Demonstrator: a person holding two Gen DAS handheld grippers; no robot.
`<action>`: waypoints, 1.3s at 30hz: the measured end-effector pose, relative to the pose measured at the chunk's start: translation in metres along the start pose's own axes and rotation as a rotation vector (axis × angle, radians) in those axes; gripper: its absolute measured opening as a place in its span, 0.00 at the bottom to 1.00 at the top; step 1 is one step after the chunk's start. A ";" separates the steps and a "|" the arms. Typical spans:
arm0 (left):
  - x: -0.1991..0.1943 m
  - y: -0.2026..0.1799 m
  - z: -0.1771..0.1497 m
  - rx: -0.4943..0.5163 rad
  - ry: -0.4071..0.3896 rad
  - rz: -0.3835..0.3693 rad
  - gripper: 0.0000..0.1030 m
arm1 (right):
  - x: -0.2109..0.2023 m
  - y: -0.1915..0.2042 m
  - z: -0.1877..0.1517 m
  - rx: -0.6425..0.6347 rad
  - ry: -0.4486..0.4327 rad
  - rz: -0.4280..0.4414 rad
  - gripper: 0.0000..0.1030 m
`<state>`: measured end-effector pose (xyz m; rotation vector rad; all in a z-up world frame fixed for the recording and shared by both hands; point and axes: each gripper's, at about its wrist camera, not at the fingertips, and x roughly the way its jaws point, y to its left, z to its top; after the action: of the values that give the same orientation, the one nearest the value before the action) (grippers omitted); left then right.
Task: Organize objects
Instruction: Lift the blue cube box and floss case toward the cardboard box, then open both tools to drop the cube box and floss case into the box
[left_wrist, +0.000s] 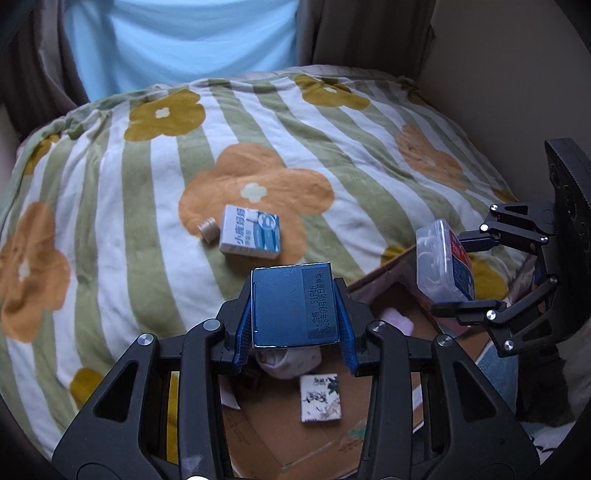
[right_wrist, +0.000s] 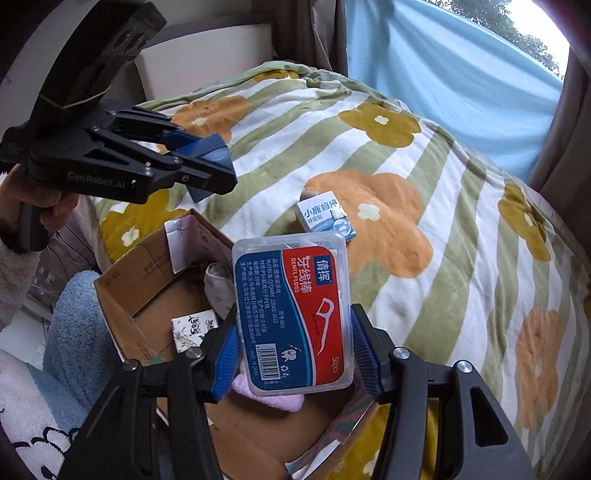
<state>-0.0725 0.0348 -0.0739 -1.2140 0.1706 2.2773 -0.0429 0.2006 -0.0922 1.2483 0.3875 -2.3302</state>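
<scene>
My left gripper (left_wrist: 295, 328) is shut on a dark blue box (left_wrist: 293, 306) and holds it above the open cardboard box (left_wrist: 258, 435). It also shows in the right wrist view (right_wrist: 207, 166), still holding the blue box (right_wrist: 212, 151). My right gripper (right_wrist: 295, 350) is shut on a clear dental floss pick case (right_wrist: 291, 314) with a red and blue label, above the cardboard box (right_wrist: 122, 295). In the left wrist view that gripper (left_wrist: 461, 273) and the case (left_wrist: 443, 258) sit at the right. A white and blue carton (left_wrist: 251, 230) and a small beige roll (left_wrist: 207, 229) lie on the bed.
The bed has a striped flower quilt (left_wrist: 147, 184). The cardboard box holds a small illustrated card box (left_wrist: 320, 397), a rolled pale sock (left_wrist: 288, 360) and a pink cloth (right_wrist: 269, 400). A blue curtain (left_wrist: 177, 40) hangs behind. A fluffy blue cloth (right_wrist: 77, 317) lies left of the box.
</scene>
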 end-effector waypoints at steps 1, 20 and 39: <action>-0.002 -0.002 -0.009 -0.002 -0.004 0.003 0.34 | 0.001 0.003 -0.005 0.004 0.008 0.000 0.50; 0.042 -0.021 -0.101 0.032 0.131 0.022 0.34 | 0.034 0.029 -0.064 0.030 0.094 0.030 0.50; 0.036 -0.027 -0.097 0.092 0.122 0.053 1.00 | 0.046 0.024 -0.057 0.072 0.106 0.098 0.70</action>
<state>-0.0038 0.0377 -0.1551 -1.3150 0.3527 2.2144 -0.0118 0.1933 -0.1621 1.3977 0.2722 -2.2190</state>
